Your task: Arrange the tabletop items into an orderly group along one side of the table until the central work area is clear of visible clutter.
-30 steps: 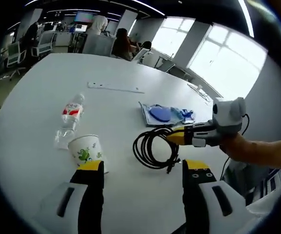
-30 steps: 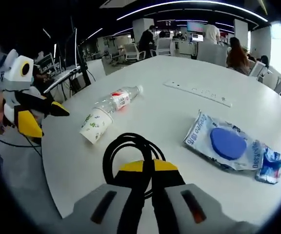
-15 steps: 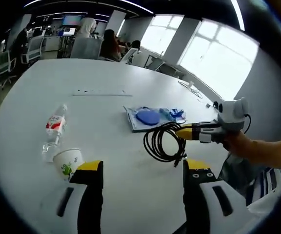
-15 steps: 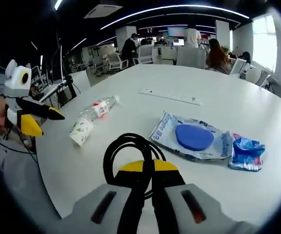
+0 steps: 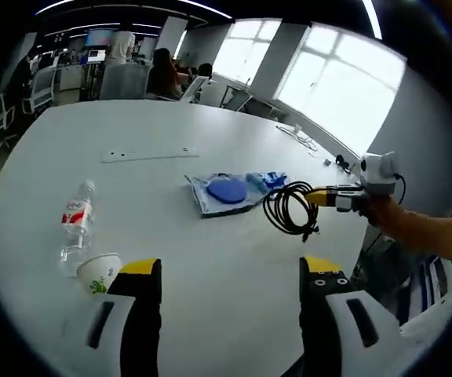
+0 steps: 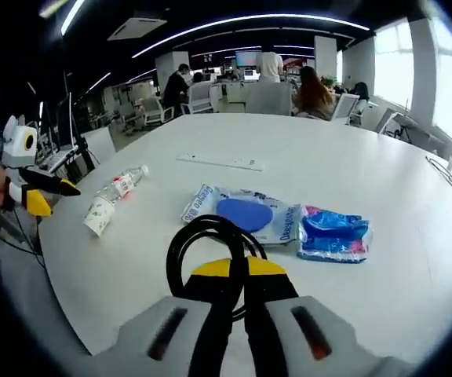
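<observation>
My right gripper (image 6: 238,267) is shut on a coiled black cable (image 6: 204,236), and the coil hangs from it above the white table (image 6: 383,181). In the left gripper view the right gripper (image 5: 344,196) holds that cable (image 5: 289,208) near the table's right edge. My left gripper (image 5: 230,271) stands open and empty over the table's near edge, and it appears at the far left of the right gripper view (image 6: 31,192). A water bottle (image 5: 75,228) lies beside a tipped paper cup (image 5: 99,273). A flat packet with a blue disc (image 5: 227,192) and a small blue packet (image 5: 271,181) lie mid-table.
A long white power strip (image 5: 143,155) lies further back on the table (image 5: 210,259). Thin cables (image 6: 446,169) rest near the table's far right edge. People sit at desks with chairs and screens in the background (image 6: 273,75). Large windows line one side.
The right gripper has carried the cable off the table centre, past the blue packets toward the right edge. Both views have shifted with the hands; bottle, cup and packets lie as before.
</observation>
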Available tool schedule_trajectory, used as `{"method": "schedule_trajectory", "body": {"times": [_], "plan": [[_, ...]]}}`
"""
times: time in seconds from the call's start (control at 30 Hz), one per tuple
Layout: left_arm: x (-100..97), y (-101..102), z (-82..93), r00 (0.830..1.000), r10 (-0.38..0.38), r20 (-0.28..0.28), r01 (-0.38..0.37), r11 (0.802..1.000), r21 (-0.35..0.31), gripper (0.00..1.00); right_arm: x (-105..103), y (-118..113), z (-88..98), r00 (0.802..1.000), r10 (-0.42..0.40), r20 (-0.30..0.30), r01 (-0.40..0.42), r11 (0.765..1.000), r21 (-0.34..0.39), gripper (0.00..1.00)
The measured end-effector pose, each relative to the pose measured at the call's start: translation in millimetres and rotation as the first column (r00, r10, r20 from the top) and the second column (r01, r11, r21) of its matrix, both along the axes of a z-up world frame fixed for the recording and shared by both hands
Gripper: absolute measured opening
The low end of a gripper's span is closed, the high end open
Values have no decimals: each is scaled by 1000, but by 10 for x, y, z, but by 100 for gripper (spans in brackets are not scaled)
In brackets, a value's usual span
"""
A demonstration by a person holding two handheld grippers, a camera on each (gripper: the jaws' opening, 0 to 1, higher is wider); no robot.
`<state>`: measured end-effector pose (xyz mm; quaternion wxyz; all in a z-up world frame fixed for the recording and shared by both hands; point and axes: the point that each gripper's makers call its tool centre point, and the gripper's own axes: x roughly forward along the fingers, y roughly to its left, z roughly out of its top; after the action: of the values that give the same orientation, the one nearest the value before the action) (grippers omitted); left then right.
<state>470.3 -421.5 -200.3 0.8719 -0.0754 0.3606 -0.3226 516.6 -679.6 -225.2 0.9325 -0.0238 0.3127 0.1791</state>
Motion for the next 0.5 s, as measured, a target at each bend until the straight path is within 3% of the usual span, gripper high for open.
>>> {"method": "schedule_trajectory", "body": {"times": [0.3,0.5], "plan": [[32,10,2,1000,0,1,0,1000,12,75,9,-505,33,996,-88,11,88,996,-17,0],[46,17,15,1000,-4,2,4,1000,14,76,5,-803,-60,990,-138,-3,138,990,-29,0]]}}
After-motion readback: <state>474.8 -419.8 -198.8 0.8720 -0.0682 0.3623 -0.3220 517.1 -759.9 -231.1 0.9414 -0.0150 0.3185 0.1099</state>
